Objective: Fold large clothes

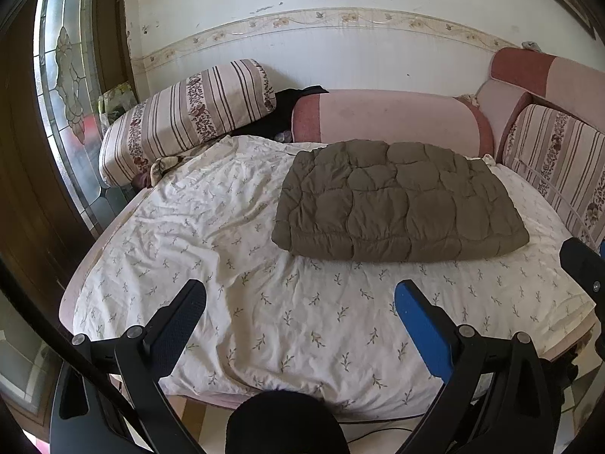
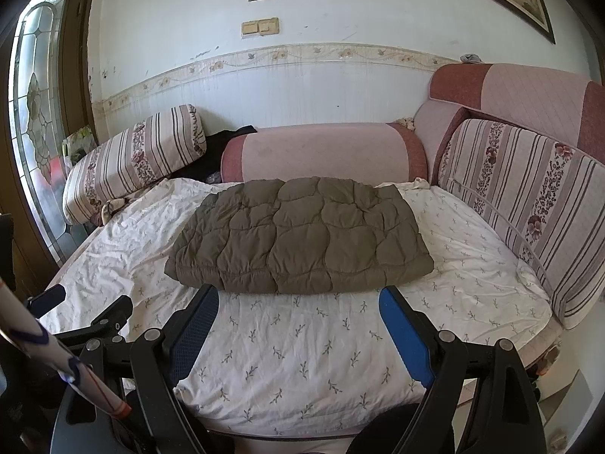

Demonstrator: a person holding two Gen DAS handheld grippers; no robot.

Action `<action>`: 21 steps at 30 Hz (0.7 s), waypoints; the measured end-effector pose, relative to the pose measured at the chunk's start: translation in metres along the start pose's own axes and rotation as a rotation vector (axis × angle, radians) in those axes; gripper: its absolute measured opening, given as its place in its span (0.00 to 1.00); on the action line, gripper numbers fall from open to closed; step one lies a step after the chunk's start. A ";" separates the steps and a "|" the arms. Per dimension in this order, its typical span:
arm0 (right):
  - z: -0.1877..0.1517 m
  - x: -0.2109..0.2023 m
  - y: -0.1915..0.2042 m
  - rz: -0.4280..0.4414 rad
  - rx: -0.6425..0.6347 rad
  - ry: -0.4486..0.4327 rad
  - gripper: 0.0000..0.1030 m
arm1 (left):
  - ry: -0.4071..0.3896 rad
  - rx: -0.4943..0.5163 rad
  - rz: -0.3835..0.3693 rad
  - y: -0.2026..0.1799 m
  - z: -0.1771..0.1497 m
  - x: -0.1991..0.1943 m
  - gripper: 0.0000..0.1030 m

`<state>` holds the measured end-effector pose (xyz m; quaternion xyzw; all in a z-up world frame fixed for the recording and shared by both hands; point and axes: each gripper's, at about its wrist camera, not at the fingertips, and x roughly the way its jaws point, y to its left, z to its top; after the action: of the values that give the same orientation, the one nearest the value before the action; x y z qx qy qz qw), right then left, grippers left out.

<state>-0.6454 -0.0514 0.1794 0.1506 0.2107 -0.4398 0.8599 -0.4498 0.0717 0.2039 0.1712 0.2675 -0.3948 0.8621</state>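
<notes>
The folded brown quilted jacket [image 1: 397,204] lies flat on the white leaf-print sheet [image 1: 234,283], toward 1 o'clock from the left gripper [image 1: 300,304] and at 12 o'clock from the right gripper [image 2: 298,302]. Both grippers hover above the sheet near its front edge, jaws apart, nothing between them; neither touches the jacket. A striped pillow [image 1: 185,121] lies at 10 o'clock, a pink bolster [image 2: 325,151] behind the jacket.

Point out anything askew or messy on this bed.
The olive quilted garment lies folded and tidy. The floral sheet is rumpled on its left side, and the striped bolster sits tilted at the corner.
</notes>
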 end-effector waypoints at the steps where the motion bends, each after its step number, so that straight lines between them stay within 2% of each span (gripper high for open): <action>1: 0.000 0.000 0.000 0.000 0.000 0.000 0.88 | 0.001 0.000 0.001 0.000 0.000 0.000 0.97; 21: -0.001 -0.001 -0.002 -0.002 -0.007 -0.005 0.88 | 0.002 0.012 0.006 0.001 -0.004 -0.001 0.97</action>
<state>-0.6481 -0.0516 0.1784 0.1465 0.2104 -0.4404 0.8604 -0.4509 0.0750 0.2020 0.1772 0.2655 -0.3938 0.8620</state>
